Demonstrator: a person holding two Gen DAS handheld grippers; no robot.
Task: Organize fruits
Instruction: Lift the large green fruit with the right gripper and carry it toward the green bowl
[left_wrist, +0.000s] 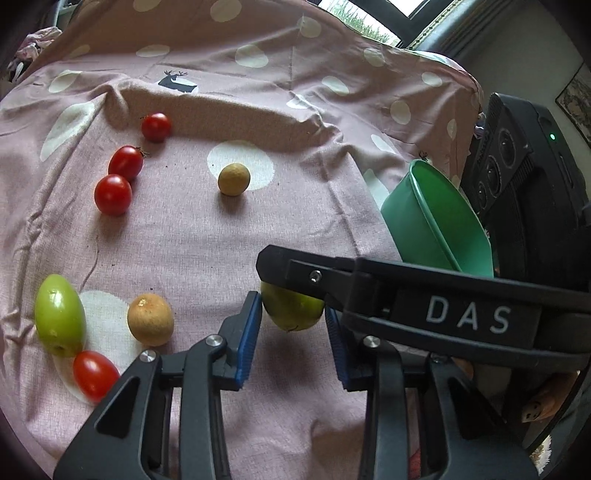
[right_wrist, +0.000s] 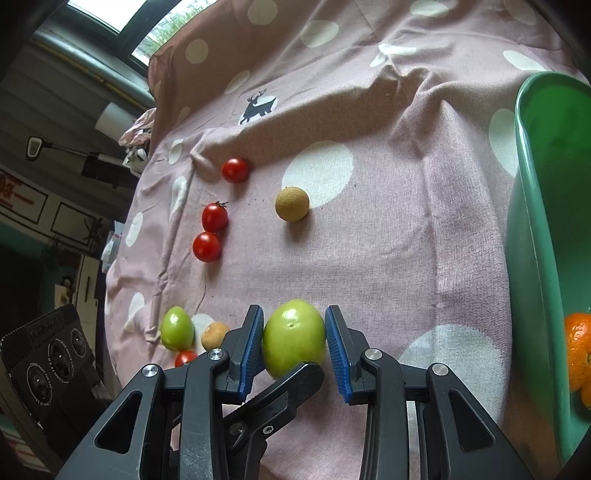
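A green fruit (right_wrist: 293, 341) sits between the blue pads of my right gripper (right_wrist: 294, 343), which is shut on it; the left gripper's finger tip pokes in below it. In the left wrist view the same green fruit (left_wrist: 291, 310) lies between the pads of my left gripper (left_wrist: 293, 332), and the right gripper's arm (left_wrist: 424, 295) crosses over it. The left pad touches it; the right pad's contact is hidden. A green bowl (right_wrist: 535, 258) at the right holds an orange (right_wrist: 578, 350); it also shows in the left wrist view (left_wrist: 436, 221).
On the pink dotted cloth (left_wrist: 221, 251) lie three red tomatoes (left_wrist: 112, 194) at the left, a tan round fruit (left_wrist: 233, 179), another tan fruit (left_wrist: 150, 319), a second green fruit (left_wrist: 59, 314) and a red tomato (left_wrist: 94, 374). A black speaker (left_wrist: 517, 166) stands beyond the bowl.
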